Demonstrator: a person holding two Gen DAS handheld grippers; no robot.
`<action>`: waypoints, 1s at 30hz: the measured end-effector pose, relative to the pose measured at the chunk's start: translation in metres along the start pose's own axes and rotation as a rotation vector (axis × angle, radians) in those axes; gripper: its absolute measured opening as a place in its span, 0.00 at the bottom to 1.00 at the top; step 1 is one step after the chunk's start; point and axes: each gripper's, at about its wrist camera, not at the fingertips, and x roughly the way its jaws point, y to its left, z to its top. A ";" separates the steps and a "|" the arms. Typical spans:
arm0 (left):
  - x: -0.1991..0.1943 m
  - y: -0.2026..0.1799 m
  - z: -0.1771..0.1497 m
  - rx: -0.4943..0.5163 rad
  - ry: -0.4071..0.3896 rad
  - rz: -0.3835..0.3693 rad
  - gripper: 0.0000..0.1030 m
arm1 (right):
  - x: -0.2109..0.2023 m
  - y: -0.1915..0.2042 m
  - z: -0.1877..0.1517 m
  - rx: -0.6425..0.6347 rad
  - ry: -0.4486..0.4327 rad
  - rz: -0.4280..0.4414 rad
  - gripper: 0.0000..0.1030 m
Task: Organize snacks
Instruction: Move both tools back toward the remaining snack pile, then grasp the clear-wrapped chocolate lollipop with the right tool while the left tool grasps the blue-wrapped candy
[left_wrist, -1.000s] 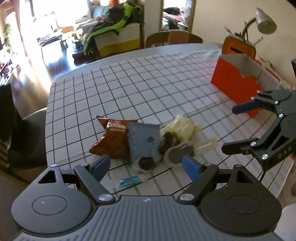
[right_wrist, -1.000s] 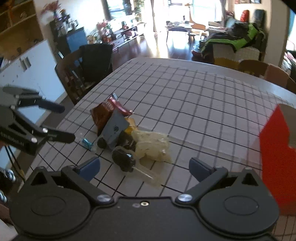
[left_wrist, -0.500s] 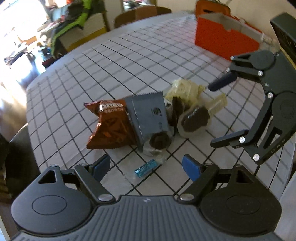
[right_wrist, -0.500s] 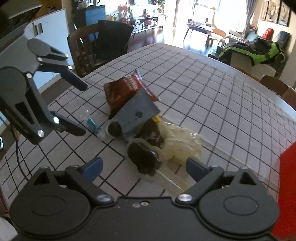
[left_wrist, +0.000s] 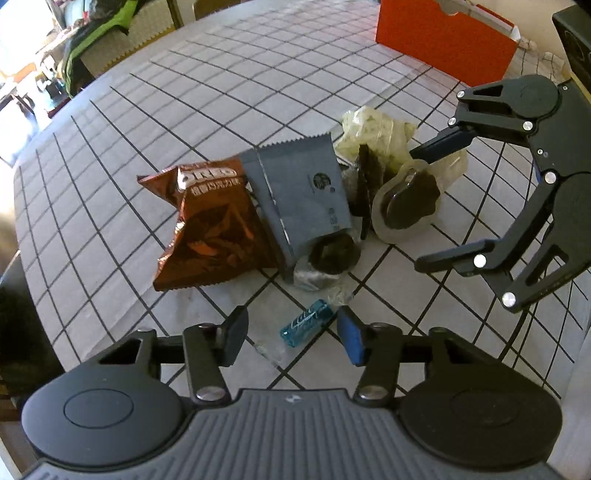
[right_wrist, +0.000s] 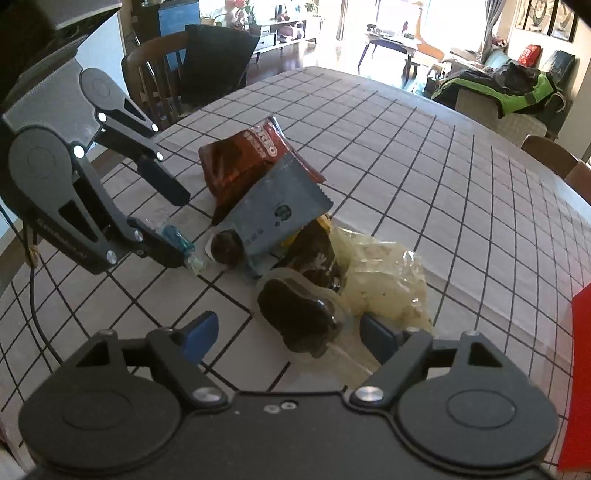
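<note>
A pile of snacks lies on the checked tablecloth: a brown Oreo bag, a grey packet, a clear-wrapped dark pastry, a pale yellowish bag and a small blue candy. My left gripper is open, its fingers either side of the blue candy. My right gripper is open around the dark pastry. In the right wrist view the left gripper sits by the blue candy, with the Oreo bag and grey packet behind.
An orange box stands at the table's far right; its red edge shows in the right wrist view. Chairs stand around the table. A sofa with green clothing is beyond.
Both grippers have moved down and closer to the pile. The left one now straddles the blue candy, the right one the dark pastry. Both stay open.
</note>
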 end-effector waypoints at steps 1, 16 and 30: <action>0.001 0.001 0.000 -0.004 0.000 -0.006 0.46 | 0.002 0.000 0.000 0.000 0.006 -0.002 0.76; -0.002 -0.018 -0.007 -0.040 -0.023 0.035 0.12 | 0.000 -0.009 -0.011 0.033 0.011 0.046 0.44; -0.008 -0.025 -0.020 -0.266 -0.035 0.036 0.12 | -0.020 -0.029 -0.029 0.144 -0.003 0.121 0.43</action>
